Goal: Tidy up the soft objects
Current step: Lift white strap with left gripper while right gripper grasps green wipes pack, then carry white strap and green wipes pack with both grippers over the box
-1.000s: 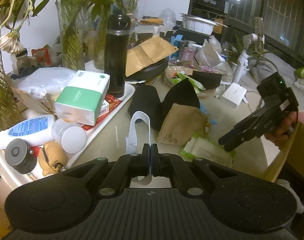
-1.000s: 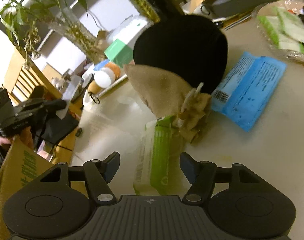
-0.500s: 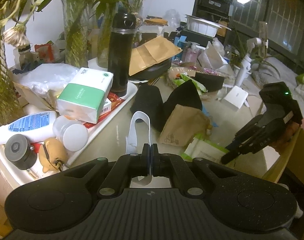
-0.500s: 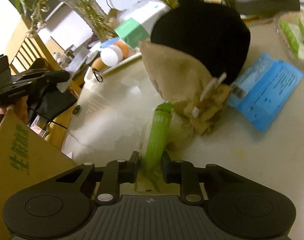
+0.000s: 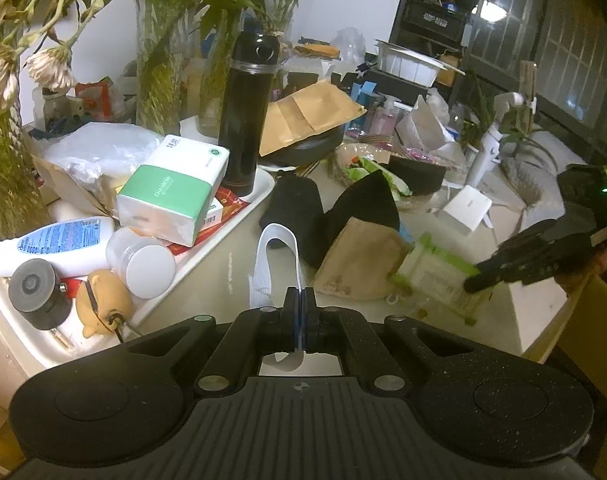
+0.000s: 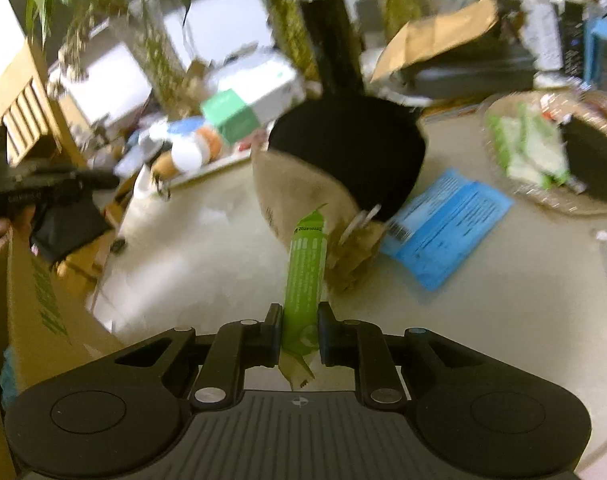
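The left gripper (image 5: pixel 302 316) has its fingers pressed together on a white elastic strap (image 5: pixel 277 268), which loops up in front of it over the pale table (image 5: pixel 231 264). The right gripper (image 6: pixel 300 330) is clamped on a green-and-white soft packet (image 6: pixel 305 280), seen edge-on between its 2 fingers and lifted clear of the tabletop.

Just beyond the packet lies a tan drawstring pouch (image 6: pixel 303 196), leaning against a black fabric piece (image 6: pixel 347 152). A blue packet (image 6: pixel 447 228) lies flat to the right of the pouch, touching its bunched end. A wrapped dish of food (image 6: pixel 543 152) sits further right. To the left, the edge of a cardboard box (image 6: pixel 35 304) stands close beside the right gripper.

The left wrist view shows the packet's broad face (image 5: pixel 435 276), tilted and hanging from the right gripper's tips (image 5: pixel 479 278), just beside the pouch (image 5: pixel 359 264). That view alone is sharp enough to show the white tray (image 5: pixel 223 236) carrying a green tissue pack (image 5: pixel 171 192), a black flask (image 5: pixel 245 120), a lotion bottle (image 5: pixel 51 244), a white-capped jar (image 5: pixel 143 262) and a small figurine (image 5: pixel 103 300), with glass vases of greenery (image 5: pixel 159 72) behind. The right wrist view is motion-blurred, but only it shows the blue packet whole and the box.
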A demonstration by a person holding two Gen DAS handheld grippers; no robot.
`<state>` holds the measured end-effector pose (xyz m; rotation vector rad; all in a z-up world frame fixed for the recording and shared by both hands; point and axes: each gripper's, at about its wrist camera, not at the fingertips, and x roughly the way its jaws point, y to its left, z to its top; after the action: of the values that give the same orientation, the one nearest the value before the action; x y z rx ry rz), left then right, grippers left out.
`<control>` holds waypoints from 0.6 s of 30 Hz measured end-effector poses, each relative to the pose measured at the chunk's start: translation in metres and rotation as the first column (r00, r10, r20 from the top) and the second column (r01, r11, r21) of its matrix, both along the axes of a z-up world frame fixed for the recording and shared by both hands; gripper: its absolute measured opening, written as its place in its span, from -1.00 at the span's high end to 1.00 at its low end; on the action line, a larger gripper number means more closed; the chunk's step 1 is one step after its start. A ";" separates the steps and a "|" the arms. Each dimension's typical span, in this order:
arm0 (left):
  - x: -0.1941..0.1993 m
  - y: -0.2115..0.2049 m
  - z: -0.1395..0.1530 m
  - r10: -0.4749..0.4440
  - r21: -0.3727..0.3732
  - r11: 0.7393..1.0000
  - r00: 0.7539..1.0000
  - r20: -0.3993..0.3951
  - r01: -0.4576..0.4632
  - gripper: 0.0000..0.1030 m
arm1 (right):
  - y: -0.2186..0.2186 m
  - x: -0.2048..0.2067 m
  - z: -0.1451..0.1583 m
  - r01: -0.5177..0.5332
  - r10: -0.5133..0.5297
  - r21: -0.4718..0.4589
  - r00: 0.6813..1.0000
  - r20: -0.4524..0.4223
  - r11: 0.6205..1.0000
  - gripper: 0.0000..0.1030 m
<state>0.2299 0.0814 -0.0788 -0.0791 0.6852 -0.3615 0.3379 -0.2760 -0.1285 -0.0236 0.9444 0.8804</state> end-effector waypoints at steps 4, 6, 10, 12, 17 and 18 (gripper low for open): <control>-0.004 0.002 0.004 0.021 -0.010 1.000 1.000 0.014 -0.021 0.97 | -0.017 -0.007 0.019 0.088 -0.091 0.063 0.995 0.051 0.994 0.61; -0.008 0.005 0.009 0.041 -0.025 0.999 0.999 0.031 -0.040 0.97 | -0.024 -0.012 0.028 0.130 -0.138 0.092 0.987 0.078 0.987 0.61; -0.026 0.009 0.024 0.082 -0.072 0.994 0.993 0.079 -0.077 0.97 | -0.034 -0.029 0.047 0.197 -0.211 0.144 0.973 0.095 0.970 0.61; -0.038 0.003 0.033 0.078 -0.052 0.996 0.992 0.102 -0.073 0.97 | -0.037 -0.040 0.057 0.201 -0.220 0.166 0.970 0.103 0.965 0.61; -0.060 -0.014 0.053 0.031 -0.012 0.999 0.991 0.129 -0.030 0.97 | -0.039 -0.064 0.091 0.204 -0.232 0.192 0.963 0.140 0.960 0.61; -0.065 -0.018 0.058 0.025 -0.015 1.000 0.991 0.134 -0.023 0.97 | -0.039 -0.069 0.096 0.201 -0.231 0.192 0.961 0.149 0.961 0.61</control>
<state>0.1648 0.0638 -0.0206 -0.0746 0.5480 -0.3453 0.2693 -0.3154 -0.0321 0.1519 0.6926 0.7418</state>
